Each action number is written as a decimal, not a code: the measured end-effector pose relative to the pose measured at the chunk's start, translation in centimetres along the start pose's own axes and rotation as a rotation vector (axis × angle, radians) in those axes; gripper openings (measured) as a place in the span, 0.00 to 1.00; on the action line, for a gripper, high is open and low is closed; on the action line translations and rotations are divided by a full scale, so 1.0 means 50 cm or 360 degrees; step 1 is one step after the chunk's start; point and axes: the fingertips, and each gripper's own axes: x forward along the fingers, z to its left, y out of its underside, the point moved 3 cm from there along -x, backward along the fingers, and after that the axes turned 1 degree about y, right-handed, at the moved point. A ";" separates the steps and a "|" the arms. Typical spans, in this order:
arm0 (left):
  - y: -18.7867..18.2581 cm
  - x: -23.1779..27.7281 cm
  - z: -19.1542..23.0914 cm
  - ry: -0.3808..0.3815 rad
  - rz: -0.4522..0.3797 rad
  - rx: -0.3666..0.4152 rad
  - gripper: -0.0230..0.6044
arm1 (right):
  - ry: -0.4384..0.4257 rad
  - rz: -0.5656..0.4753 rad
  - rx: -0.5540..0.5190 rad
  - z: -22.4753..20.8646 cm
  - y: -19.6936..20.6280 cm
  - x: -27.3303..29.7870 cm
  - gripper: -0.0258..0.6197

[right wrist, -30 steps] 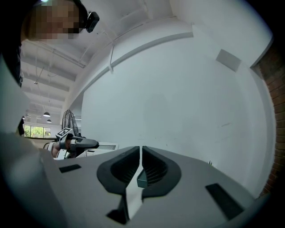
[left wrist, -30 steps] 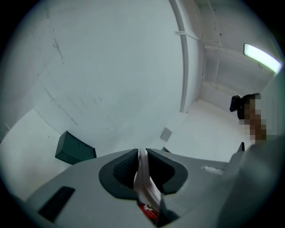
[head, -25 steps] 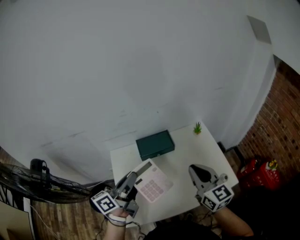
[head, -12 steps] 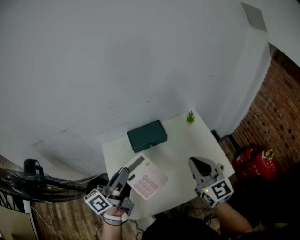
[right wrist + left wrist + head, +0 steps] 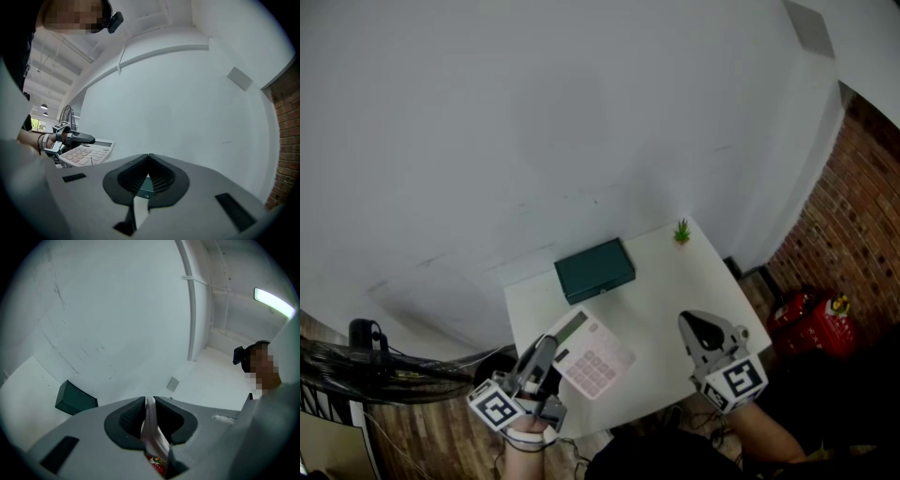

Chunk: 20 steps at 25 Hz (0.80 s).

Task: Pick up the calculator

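Note:
The calculator (image 5: pixel 592 356), white with pink keys, lies over the front left of the small white table (image 5: pixel 675 286). My left gripper (image 5: pixel 551 352) is shut on its near left edge. In the left gripper view that thin white edge (image 5: pixel 151 427) is pinched between the dark pads. The right gripper view shows the calculator (image 5: pixel 86 153) tilted, with the left gripper (image 5: pixel 79 137) on it; whether it touches the table is hidden. My right gripper (image 5: pixel 694 328) hovers over the table's front right, its jaws (image 5: pixel 148 157) shut on nothing.
A dark green box (image 5: pixel 594 270) stands at the back of the table, and a tiny green plant (image 5: pixel 682 232) at its far right corner. A fan (image 5: pixel 356 361) is on the floor to the left, red canisters (image 5: pixel 811 323) by the brick wall to the right.
The head view has shifted, so the table sits a little higher and further left. The left gripper still holds the calculator in the same place. The right gripper has barely moved.

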 end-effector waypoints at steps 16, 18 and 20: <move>-0.004 0.014 0.033 0.0014 0.0077 -0.0034 0.12 | 0.0075 0.0006 -0.0068 0.005 -0.004 -0.003 0.05; -0.007 0.012 0.039 0.0017 0.0089 -0.0043 0.12 | 0.0094 0.0003 -0.0076 0.009 -0.005 -0.002 0.05; -0.010 0.011 0.046 0.0029 0.0102 -0.0050 0.12 | 0.0112 0.0002 -0.0074 0.014 -0.005 0.000 0.05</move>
